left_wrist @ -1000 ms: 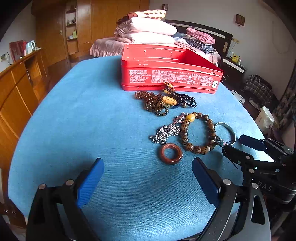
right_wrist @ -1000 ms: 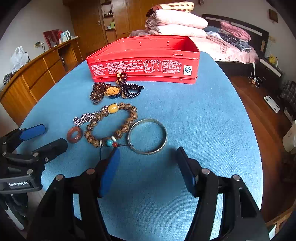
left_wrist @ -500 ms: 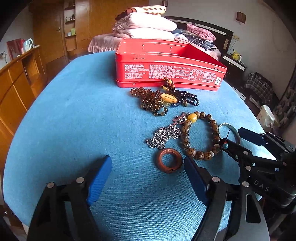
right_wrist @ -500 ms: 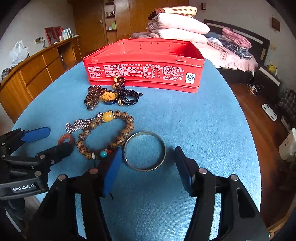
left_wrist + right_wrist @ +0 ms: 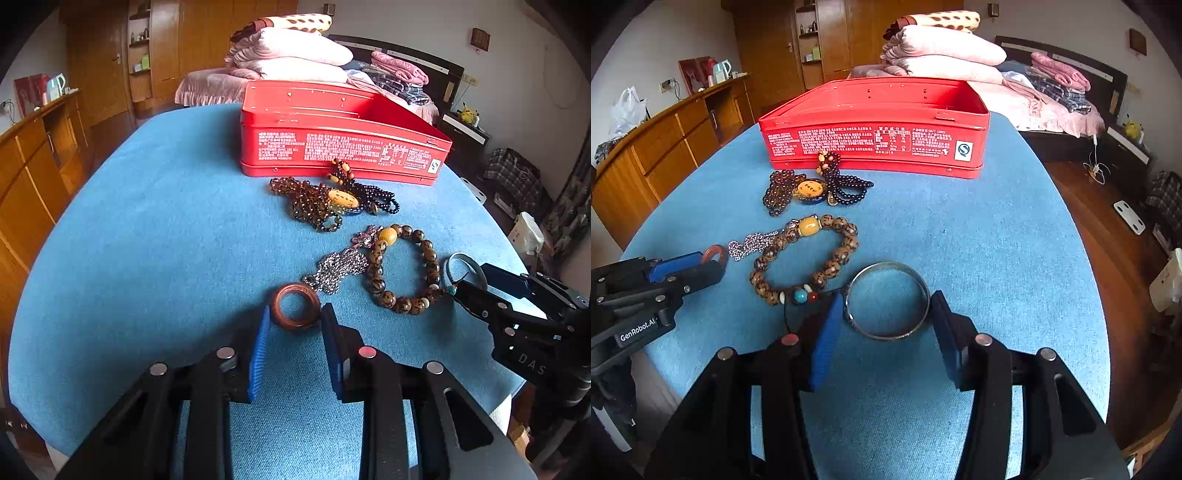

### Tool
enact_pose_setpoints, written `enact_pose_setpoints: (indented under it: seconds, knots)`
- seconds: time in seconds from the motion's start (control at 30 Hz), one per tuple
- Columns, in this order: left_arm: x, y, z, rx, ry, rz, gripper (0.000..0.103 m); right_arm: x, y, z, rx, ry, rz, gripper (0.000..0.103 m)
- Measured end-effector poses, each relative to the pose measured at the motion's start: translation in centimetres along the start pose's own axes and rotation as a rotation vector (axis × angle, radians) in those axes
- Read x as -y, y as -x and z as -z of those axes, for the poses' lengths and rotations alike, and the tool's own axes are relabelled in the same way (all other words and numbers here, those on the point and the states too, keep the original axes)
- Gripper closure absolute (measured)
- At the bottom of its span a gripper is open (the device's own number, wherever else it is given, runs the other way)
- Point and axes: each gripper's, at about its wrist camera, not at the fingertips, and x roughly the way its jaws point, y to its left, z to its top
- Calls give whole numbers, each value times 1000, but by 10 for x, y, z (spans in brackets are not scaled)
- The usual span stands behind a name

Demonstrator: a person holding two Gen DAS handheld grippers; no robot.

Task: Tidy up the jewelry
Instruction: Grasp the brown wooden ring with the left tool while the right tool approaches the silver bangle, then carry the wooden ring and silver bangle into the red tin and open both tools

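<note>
A brown ring (image 5: 295, 309) lies on the blue tablecloth (image 5: 166, 240) between the tips of my left gripper (image 5: 295, 318). Its jaws are closing and both blue pads (image 5: 260, 343) touch the ring's sides. A silver bangle (image 5: 888, 334) lies flat between the tips of my right gripper (image 5: 888, 308), whose jaws are also closing. The left pad touches its rim and the right pad stands a sliver off. The open red tin (image 5: 875, 144) stands at the far side. A wooden bead bracelet (image 5: 846, 243), a silver chain (image 5: 750, 243) and dark bead strands (image 5: 812, 188) lie between.
The round table's edge runs close behind both grippers. Beyond it are a wooden sideboard (image 5: 665, 144) on the left, and a bed with stacked pillows (image 5: 942, 48) behind the tin. The other gripper shows at each view's side, my right gripper (image 5: 476, 280) and my left gripper (image 5: 701, 262).
The left jaws went from wide open to narrow around the brown ring as the gripper came up to it. The right jaws narrowed around the bangle, which now sits between the tips.
</note>
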Motion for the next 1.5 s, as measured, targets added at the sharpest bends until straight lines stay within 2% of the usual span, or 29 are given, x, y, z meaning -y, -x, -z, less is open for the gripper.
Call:
enact_pose_setpoints:
  seconds: [0.27, 0.5, 0.93, 1.5]
  knots:
    - [-8, 4, 2, 9, -3, -13, 75, 2, 1, 3, -10, -1, 14, 56]
    - [-21, 6, -2, 15, 36, -3, 75, 2, 1, 3, -7, -6, 16, 56]
    - [-20, 13, -17, 52, 41, -11, 75, 8, 11, -8, 19, -37, 8, 56]
    - [-7, 13, -69, 121, 30, -3, 75, 9, 20, -61, 100, -27, -4, 56]
